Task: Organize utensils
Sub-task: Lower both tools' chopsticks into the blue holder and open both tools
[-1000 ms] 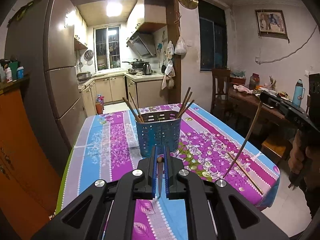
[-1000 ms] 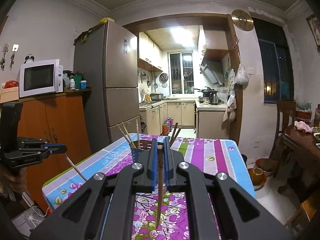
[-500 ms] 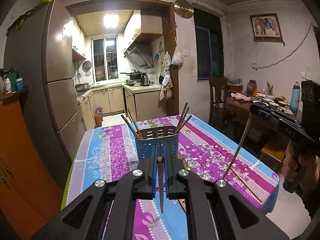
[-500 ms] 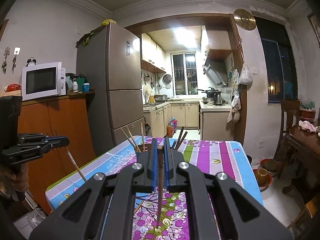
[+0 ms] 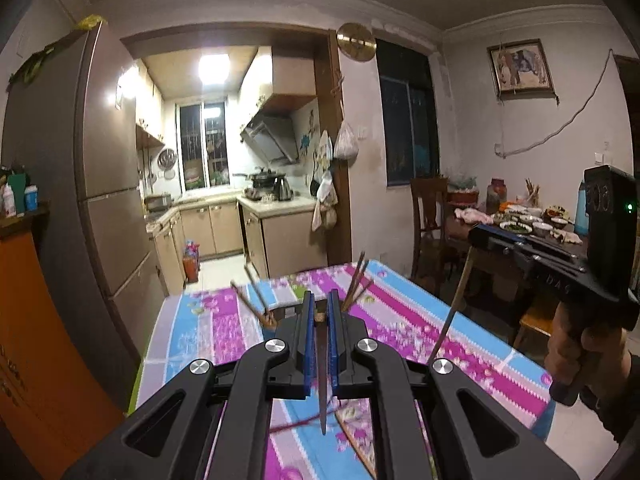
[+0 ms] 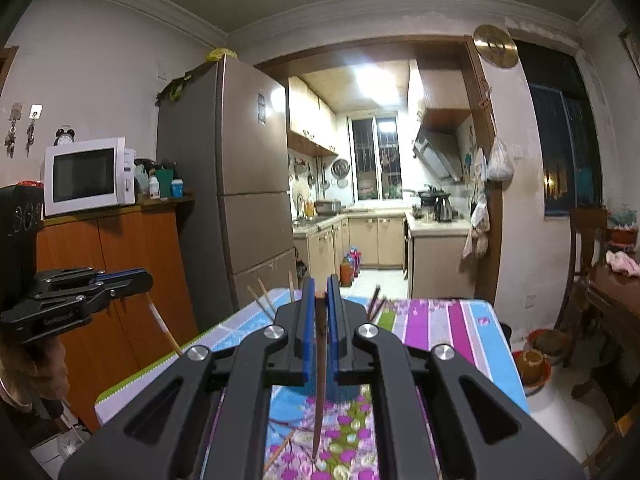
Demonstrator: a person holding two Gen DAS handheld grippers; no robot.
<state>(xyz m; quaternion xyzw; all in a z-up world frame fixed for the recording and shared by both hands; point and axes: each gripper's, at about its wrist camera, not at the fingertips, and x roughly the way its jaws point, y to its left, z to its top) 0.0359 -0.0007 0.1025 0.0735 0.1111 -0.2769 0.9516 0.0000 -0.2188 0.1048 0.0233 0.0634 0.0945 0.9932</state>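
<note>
Left gripper (image 5: 319, 312) clamped on a chopstick (image 5: 322, 384) hanging point-down between its fingers. Right gripper (image 6: 319, 300) likewise pinching another chopstick (image 6: 319, 384). Utensil holder (image 6: 340, 394) just past the right fingertips, mostly hidden; more chopsticks (image 5: 357, 282) stick up beyond the left fingers, over the floral tablecloth (image 5: 420, 320).

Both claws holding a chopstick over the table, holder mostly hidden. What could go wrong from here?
1. Each chopstick is pinched near its top, so it may pivot or slip.
2. The left claw hides most of the holder, so aiming is hard.
3. Sticks already in the holder lean outward and may block entry.
</note>
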